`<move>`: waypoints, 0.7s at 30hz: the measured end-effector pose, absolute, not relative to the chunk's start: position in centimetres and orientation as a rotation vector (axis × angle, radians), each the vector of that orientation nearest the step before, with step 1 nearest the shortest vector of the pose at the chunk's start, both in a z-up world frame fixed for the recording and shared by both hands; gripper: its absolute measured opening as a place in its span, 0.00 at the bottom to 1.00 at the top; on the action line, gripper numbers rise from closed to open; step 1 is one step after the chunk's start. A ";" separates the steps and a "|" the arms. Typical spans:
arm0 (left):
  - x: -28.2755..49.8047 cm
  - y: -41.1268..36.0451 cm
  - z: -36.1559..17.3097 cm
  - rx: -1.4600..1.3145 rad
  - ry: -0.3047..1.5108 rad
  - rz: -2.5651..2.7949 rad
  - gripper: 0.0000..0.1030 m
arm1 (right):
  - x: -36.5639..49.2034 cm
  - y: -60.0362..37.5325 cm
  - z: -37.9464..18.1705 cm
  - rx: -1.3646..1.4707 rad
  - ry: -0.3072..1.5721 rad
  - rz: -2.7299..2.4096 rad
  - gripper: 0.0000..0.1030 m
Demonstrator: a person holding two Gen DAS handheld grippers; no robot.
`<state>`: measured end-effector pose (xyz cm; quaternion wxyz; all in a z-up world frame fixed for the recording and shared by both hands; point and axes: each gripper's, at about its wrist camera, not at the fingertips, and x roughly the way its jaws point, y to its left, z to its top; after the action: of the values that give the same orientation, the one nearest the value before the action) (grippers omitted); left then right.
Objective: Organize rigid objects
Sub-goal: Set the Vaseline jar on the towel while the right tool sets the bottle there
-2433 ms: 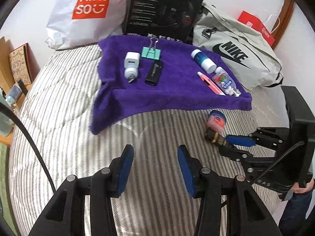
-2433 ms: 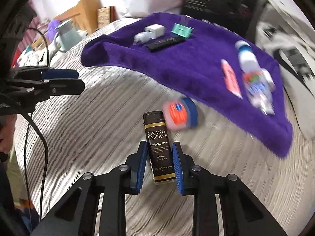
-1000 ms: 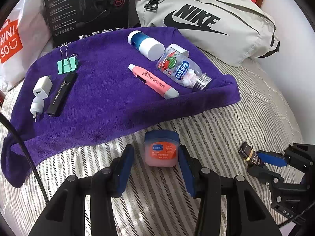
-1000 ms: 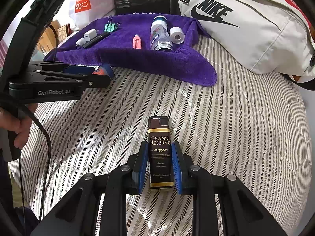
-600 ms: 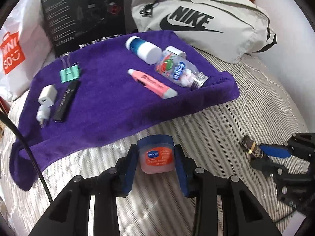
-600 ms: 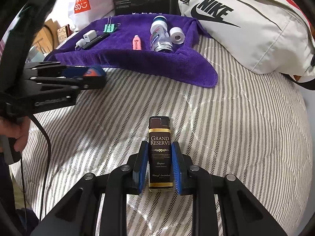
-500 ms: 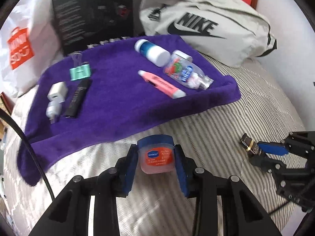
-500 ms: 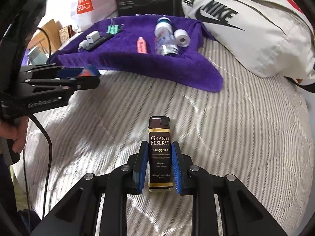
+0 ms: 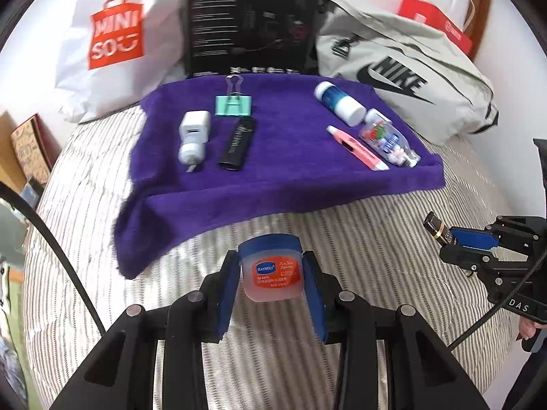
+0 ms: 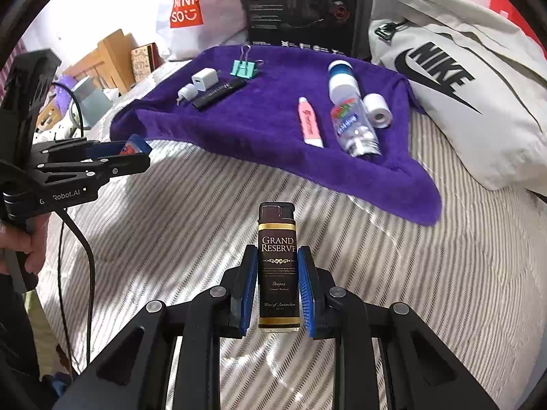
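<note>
Striped bed (image 9: 376, 256); balm jar (image 9: 271, 268) between left tool (image 9: 271, 294) pads.

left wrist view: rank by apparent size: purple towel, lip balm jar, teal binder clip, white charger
1. purple towel, by far.
2. lip balm jar, though it sits closest to the camera in the left gripper, so inflated.
3. white charger and teal binder clip: too alike to rank.

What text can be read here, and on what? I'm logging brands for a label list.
"MINISO": white shopping bag.
"NIKE": grey bag.
"GRAND RESERVE": lighter in the right gripper; smaller lines unclear.
"HANBOLI", "lip balm": jar in the left gripper.
"Robot.AI": left gripper's body.
Black box: too small.
</note>
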<state>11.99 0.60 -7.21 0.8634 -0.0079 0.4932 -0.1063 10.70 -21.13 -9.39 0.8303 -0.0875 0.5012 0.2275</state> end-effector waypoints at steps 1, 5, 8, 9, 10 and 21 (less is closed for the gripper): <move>12.0 0.9 -7.2 -0.021 1.032 -0.220 0.34 | 10.8 -21.0 -9.3 -0.185 1.062 0.483 0.23; 12.1 1.9 -6.7 -0.042 1.021 -0.223 0.34 | 11.5 -20.7 -9.1 -0.177 1.062 0.492 0.23; 12.5 2.3 -6.4 -0.053 1.013 -0.220 0.34 | 12.0 -20.4 -8.7 -0.172 1.054 0.499 0.23; 12.6 2.4 -6.2 -0.055 1.011 -0.220 0.34 | 12.2 -20.3 -8.5 -0.166 1.053 0.506 0.23; 12.9 2.5 -6.1 -0.056 1.008 -0.220 0.34 | 12.4 -20.3 -8.3 -0.166 1.049 0.507 0.23; 15.9 2.7 -5.1 -0.059 0.994 -0.226 0.34 | 17.4 -18.7 -6.5 -0.145 1.018 0.544 0.23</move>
<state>15.93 2.68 -5.14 0.8724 -0.0282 0.4759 -0.1083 17.44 -18.72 -6.53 0.8355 -0.0687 0.4809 0.2567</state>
